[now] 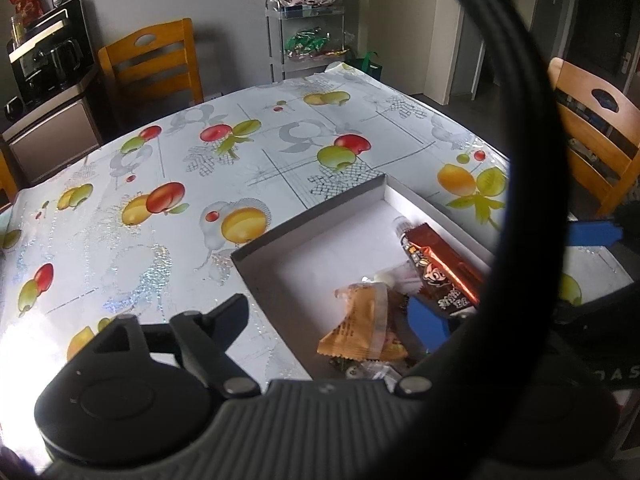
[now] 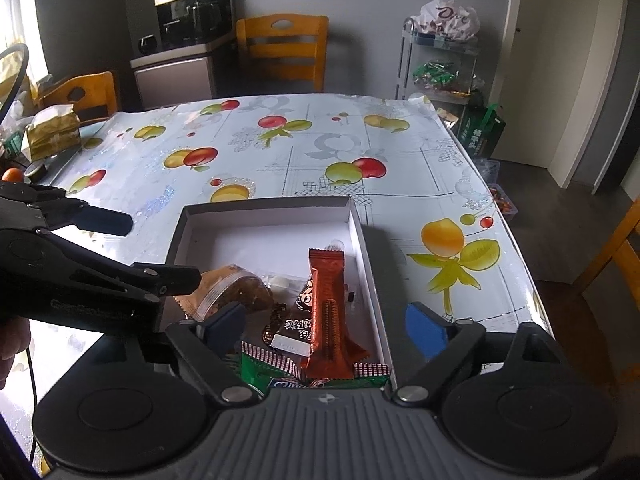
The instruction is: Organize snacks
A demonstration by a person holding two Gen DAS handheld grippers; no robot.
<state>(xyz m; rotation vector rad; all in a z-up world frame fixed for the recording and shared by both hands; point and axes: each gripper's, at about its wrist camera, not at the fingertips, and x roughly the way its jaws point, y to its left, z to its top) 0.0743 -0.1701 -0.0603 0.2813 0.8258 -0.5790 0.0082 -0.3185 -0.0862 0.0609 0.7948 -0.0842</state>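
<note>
Both our grippers, right and left, hang wide open over the snack box, gripping nothing.

You're in a home dining room: fruit-print tablecloth, wooden chairs, coffee machine, snack trolley.

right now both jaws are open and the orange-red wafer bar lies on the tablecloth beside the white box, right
Not quite. The orange-red wafer bar lies inside the white box, along its right wall, not on the tablecloth beside it. The right wrist view shows this. Both jaws are open, as you said.
</note>
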